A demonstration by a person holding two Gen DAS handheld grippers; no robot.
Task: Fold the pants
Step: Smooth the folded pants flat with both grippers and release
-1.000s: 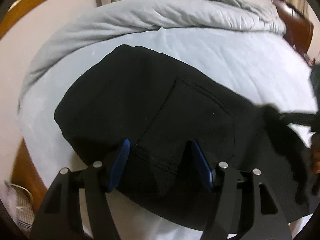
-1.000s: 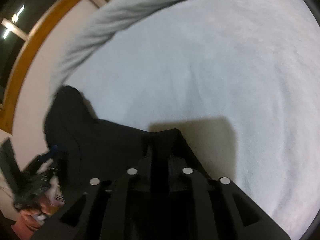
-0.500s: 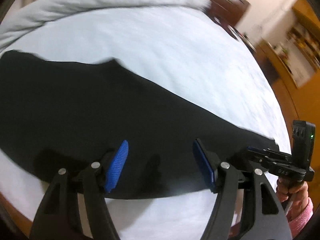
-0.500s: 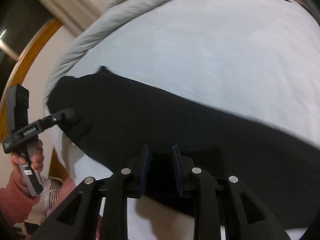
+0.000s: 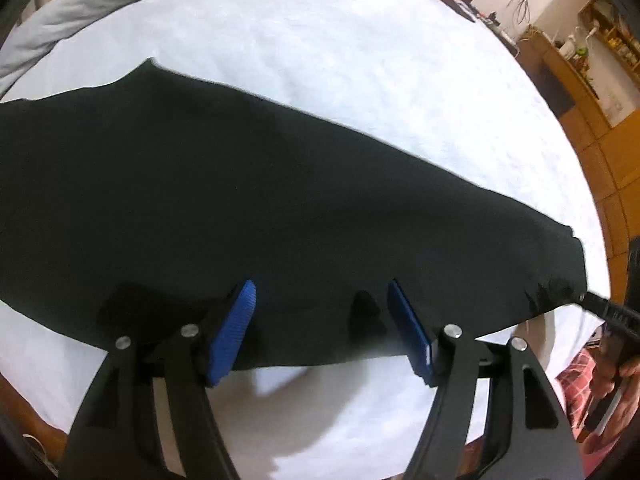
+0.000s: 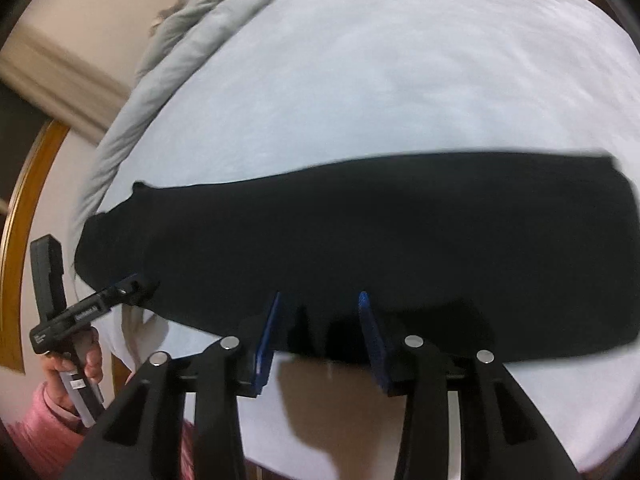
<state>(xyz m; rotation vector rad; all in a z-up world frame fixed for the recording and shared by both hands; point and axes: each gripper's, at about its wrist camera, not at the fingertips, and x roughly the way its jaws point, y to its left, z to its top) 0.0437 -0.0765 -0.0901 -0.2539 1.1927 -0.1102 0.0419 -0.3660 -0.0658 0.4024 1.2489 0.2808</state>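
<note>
Right claw released; black pants flat, doubled lengthwise.

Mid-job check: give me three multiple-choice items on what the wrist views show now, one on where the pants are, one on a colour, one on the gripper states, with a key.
1. Where do the pants lie?
A. on the white sheet
B. on the floor
C. over a chair

2. What colour are the pads on the fingers?
A. red
B. blue
C. yellow

3. How do the left gripper and right gripper stand?
A. both shut on cloth
B. left shut, right open
C. both open

Key:
1 A, the black pants stretch long and flat across the sheet in both views.
2 B, blue pads show on each gripper's two fingers.
3 C, each pair of fingers stands apart with nothing pinched between them.
</note>
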